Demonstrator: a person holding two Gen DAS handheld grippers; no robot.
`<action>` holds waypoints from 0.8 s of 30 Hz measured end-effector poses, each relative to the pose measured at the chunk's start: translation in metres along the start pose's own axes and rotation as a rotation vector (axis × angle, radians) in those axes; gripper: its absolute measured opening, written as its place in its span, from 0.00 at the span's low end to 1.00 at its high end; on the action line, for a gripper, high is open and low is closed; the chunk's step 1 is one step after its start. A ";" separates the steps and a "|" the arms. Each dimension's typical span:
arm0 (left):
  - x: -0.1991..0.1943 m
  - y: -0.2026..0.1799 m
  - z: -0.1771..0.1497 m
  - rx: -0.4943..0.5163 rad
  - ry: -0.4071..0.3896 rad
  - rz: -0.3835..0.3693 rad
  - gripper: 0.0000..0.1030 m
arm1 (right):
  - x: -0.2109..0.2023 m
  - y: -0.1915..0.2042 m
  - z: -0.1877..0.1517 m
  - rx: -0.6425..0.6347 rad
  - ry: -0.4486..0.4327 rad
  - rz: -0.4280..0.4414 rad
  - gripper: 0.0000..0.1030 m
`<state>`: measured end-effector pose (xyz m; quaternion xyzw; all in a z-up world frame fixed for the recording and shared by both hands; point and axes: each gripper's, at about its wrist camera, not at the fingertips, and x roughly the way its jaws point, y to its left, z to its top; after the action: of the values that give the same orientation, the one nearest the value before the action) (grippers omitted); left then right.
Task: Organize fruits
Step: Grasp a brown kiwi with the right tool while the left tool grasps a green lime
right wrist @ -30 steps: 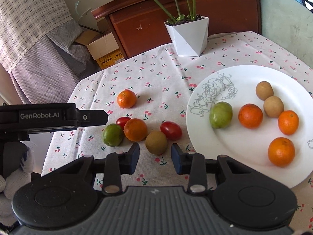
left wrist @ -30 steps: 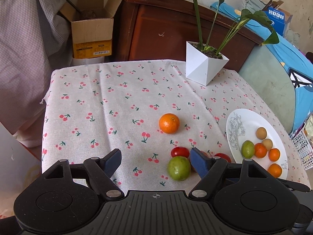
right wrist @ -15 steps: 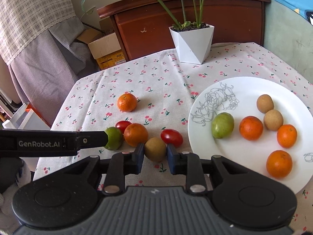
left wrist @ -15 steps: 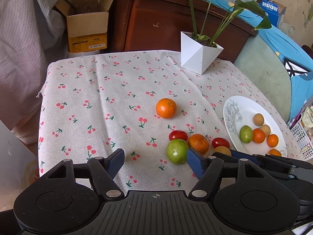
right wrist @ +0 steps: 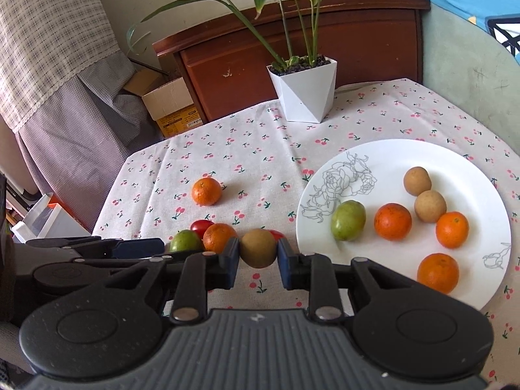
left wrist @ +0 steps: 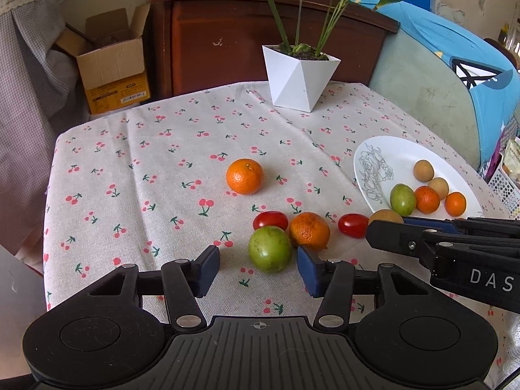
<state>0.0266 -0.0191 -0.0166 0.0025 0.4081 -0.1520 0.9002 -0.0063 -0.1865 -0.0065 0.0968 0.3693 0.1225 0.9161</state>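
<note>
Right tool clamping brown fruit; lifting it straight clear beats dragging. Left tool narrowing around green fruit, pads not touching; centring first advised.

white faceted plant pot on cherry-print tablecloth, cardboard box behind

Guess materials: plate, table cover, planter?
Plate: likely glazed ceramic, glossy white with a printed line-drawn rose. Table cover: woven fabric, matte, visible weave and creases, cherry print. Planter: smooth matte white, faceted; plastic or ceramic, can't tell.
</note>
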 end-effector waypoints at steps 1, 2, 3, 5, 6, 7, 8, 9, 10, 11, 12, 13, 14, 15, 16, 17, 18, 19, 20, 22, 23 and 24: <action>0.001 -0.002 0.000 0.011 -0.005 0.004 0.47 | 0.000 0.000 0.000 0.002 0.000 0.001 0.25; 0.001 -0.002 0.000 0.017 -0.009 0.006 0.47 | 0.000 -0.001 0.000 0.003 0.002 0.001 0.25; 0.002 -0.002 0.000 0.022 -0.013 0.004 0.43 | 0.000 -0.001 -0.001 0.004 0.003 0.001 0.25; 0.003 -0.002 0.000 0.023 -0.021 0.004 0.39 | 0.000 -0.001 -0.001 0.006 0.004 0.001 0.25; 0.003 -0.002 0.000 0.023 -0.027 0.001 0.35 | 0.000 -0.001 -0.001 0.008 0.005 0.002 0.25; 0.003 -0.001 0.000 0.023 -0.030 -0.002 0.29 | 0.000 -0.001 -0.001 0.010 0.005 0.003 0.25; 0.004 -0.002 0.000 0.024 -0.032 -0.007 0.27 | 0.000 -0.001 -0.001 0.010 0.006 0.004 0.25; 0.004 -0.002 0.000 0.027 -0.034 -0.008 0.26 | 0.000 -0.001 -0.001 0.010 0.005 0.004 0.25; 0.004 -0.003 0.000 0.030 -0.034 -0.009 0.26 | 0.000 -0.001 -0.001 0.009 0.005 0.003 0.25; 0.003 -0.003 -0.001 0.033 -0.034 -0.009 0.26 | 0.000 -0.001 -0.001 0.010 0.005 0.003 0.25; 0.003 -0.003 -0.001 0.031 -0.034 -0.012 0.26 | 0.000 -0.001 -0.001 0.010 0.005 0.004 0.25; 0.002 -0.003 -0.001 0.024 -0.032 -0.015 0.26 | 0.000 0.000 -0.001 0.010 0.005 0.004 0.25; 0.002 -0.002 -0.001 0.015 -0.030 -0.019 0.26 | 0.000 0.000 -0.001 0.009 0.005 0.004 0.25; 0.001 -0.001 -0.001 0.003 -0.027 -0.024 0.26 | 0.000 0.000 0.000 0.008 0.005 0.003 0.25; 0.000 0.001 -0.001 -0.009 -0.023 -0.031 0.26 | -0.001 0.000 0.000 0.008 0.004 0.004 0.25; -0.001 0.002 -0.001 -0.018 -0.020 -0.036 0.26 | -0.001 0.000 0.000 0.007 0.004 0.004 0.25; -0.001 0.003 -0.001 -0.026 -0.018 -0.038 0.26 | -0.001 0.001 0.000 0.006 0.004 0.004 0.25; -0.002 0.004 0.000 -0.035 -0.017 -0.042 0.26 | -0.001 0.002 0.000 0.004 0.004 0.005 0.25; -0.004 0.005 0.000 -0.044 -0.017 -0.047 0.26 | -0.001 0.002 0.000 0.001 0.006 0.007 0.25; -0.006 0.006 0.001 -0.052 -0.023 -0.052 0.26 | -0.001 0.004 0.001 -0.005 0.008 0.009 0.25; -0.007 0.006 0.001 -0.056 -0.025 -0.052 0.26 | -0.002 0.004 0.001 -0.006 0.007 0.010 0.25; -0.009 0.007 0.001 -0.063 -0.027 -0.054 0.26 | -0.002 0.004 0.001 -0.006 0.008 0.012 0.25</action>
<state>0.0235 -0.0104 -0.0105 -0.0392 0.4005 -0.1635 0.9007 -0.0078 -0.1832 -0.0033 0.0960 0.3719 0.1296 0.9142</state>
